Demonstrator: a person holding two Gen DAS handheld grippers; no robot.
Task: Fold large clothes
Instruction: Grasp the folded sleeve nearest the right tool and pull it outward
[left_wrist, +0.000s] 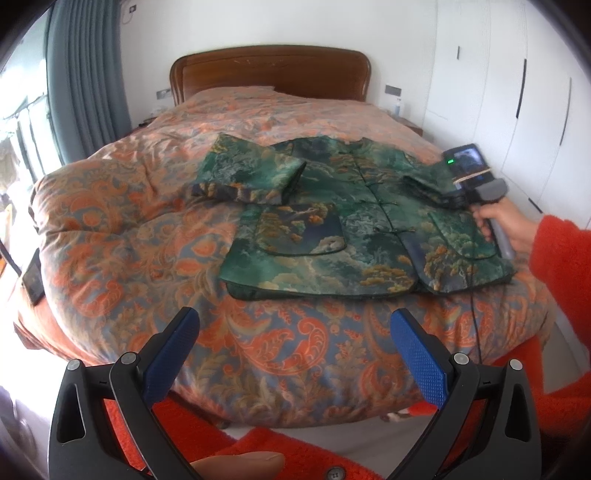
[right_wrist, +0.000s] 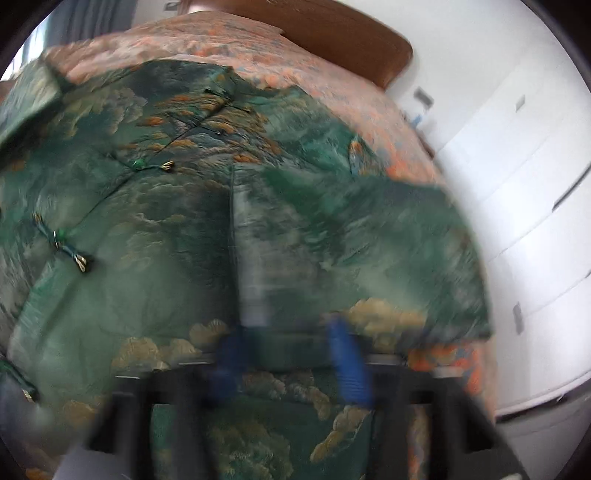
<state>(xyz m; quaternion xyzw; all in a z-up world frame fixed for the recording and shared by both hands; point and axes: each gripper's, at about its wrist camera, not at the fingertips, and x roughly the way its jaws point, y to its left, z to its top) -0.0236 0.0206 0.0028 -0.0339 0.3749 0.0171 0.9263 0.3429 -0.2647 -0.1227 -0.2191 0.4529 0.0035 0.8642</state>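
Note:
A green brocade jacket (left_wrist: 354, 221) lies flat, front up, on the bed, its knot buttons fastened. Its left sleeve (left_wrist: 251, 173) is folded in across the chest. My left gripper (left_wrist: 295, 317) hovers open over the foot of the bed, short of the hem, with nothing between its fingers. At the jacket's right side a hand holds the right gripper's handle and screen (left_wrist: 467, 166) over the right sleeve (left_wrist: 424, 181). In the blurred right wrist view my right gripper (right_wrist: 286, 328) has its blue fingers drawn in on a fold of that sleeve (right_wrist: 388, 240), above the jacket body (right_wrist: 147, 258).
The bed carries an orange paisley duvet (left_wrist: 129, 240) and a wooden headboard (left_wrist: 269, 70). White wardrobe doors (left_wrist: 517, 110) stand to the right, grey curtains (left_wrist: 85, 74) to the left. A small dark device (left_wrist: 33, 280) sits off the bed's left edge. A black cable (left_wrist: 474, 314) hangs below the person's orange sleeve (left_wrist: 561, 266).

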